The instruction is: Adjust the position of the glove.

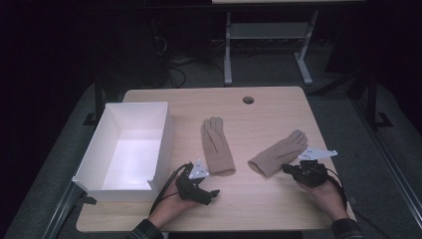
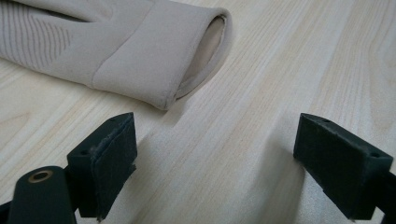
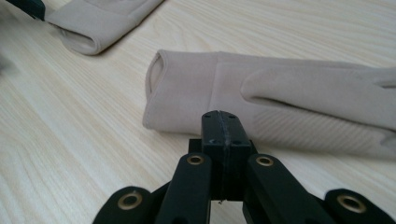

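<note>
Two beige gloves lie flat on the wooden table (image 1: 259,199). The left glove (image 1: 217,147) points its fingers to the far side, its open cuff (image 2: 205,51) toward me. My left gripper (image 1: 201,181) (image 2: 215,149) rests just short of that cuff, open, with bare wood between its jaws. The right glove (image 1: 278,152) (image 3: 280,98) lies slanted, fingers to the far right. Beside its near edge sits my right gripper (image 1: 287,169) (image 3: 223,126), shut on nothing, its tips close against the cuff end. The left glove's cuff (image 3: 102,18) also appears far off in the right gripper view.
A white open box (image 1: 164,134), empty inside, stands at the table's left side, close to my left hand. A round cable hole (image 1: 248,100) sits near the far edge. Beyond the table are a desk frame (image 1: 228,50) and cables on the dark floor.
</note>
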Demonstrator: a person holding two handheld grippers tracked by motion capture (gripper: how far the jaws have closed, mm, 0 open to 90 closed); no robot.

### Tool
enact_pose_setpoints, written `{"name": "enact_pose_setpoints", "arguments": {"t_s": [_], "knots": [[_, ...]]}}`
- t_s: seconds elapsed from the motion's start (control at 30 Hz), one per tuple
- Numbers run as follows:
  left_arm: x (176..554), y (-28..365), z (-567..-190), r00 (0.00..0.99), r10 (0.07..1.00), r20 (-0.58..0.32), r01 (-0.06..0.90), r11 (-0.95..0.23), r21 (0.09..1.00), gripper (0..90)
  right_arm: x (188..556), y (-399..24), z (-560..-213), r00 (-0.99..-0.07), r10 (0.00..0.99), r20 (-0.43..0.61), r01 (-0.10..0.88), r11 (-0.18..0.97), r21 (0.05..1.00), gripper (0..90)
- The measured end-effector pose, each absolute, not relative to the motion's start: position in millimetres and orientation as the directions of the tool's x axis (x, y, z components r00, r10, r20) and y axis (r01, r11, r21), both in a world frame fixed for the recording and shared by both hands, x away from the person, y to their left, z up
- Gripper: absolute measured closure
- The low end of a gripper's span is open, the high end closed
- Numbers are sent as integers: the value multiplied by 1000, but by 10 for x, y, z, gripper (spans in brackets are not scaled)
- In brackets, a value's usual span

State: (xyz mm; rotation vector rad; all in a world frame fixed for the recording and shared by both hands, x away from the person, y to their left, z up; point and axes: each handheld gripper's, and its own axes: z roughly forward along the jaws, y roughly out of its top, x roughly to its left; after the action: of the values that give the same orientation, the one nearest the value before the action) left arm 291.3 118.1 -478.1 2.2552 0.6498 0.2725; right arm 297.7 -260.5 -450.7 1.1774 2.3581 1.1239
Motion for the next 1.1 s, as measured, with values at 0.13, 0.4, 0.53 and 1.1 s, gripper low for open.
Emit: {"name": "enact_pose_setpoints", "arguments": {"t_s": [0.13, 0.4, 0.53, 1.1], "knots": [[2913, 1181, -4781, 848, 530, -5, 368, -582, 725, 127, 3049, -2549, -4498, -645, 757, 109, 552, 362, 751, 900], [2913, 1181, -4780, 848, 530, -5, 369, -583, 724, 127, 3179, -2391, -4465, -670, 734, 113, 533, 369, 761, 900], [2912, 1181, -4779, 847, 531, -5, 370, -583, 724, 128, 3206, -2354, -4451, -675, 727, 128, 533, 360, 766, 900], [2911, 1180, -4778, 847, 531, -6, 370, -583, 724, 127, 3436, -2039, -4507, -709, 695, 121, 517, 394, 760, 900]]}}
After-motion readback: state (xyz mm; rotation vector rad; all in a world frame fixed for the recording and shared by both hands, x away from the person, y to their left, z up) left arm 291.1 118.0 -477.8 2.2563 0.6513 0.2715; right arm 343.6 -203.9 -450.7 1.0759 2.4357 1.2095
